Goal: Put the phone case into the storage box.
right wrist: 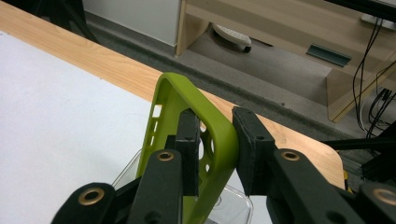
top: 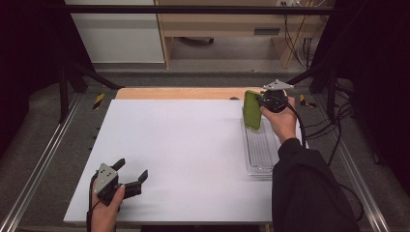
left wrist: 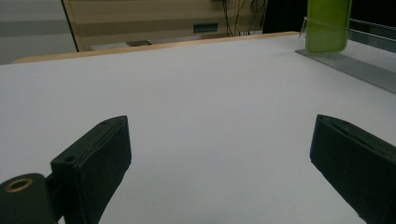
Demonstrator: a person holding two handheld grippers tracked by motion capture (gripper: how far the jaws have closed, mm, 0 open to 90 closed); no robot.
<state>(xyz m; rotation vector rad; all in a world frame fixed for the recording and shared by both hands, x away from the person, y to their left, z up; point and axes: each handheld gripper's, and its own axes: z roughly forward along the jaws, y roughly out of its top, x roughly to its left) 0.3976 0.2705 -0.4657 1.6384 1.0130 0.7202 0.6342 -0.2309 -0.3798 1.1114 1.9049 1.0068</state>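
a white rectangular board [top: 183, 154] lies on the table, with a strip of pale wooden tabletop [top: 179, 93] showing along its far edge. at the near left, a hand holds the left gripper [top: 131, 174], black with a grey three-cornered plate on top; its jaws stand wide apart over bare board, nothing between them. at the far right, a person's arm in a dark sleeve [top: 304, 188] reaches forward, and the right gripper [top: 260, 100] is clamped on the upper edge of a lime-green plastic phone case [top: 252, 110], held upright. the case stands over the far end of a long clear plastic tray [top: 258, 154] that lies along the board's right edge. black cables trail off to the right.
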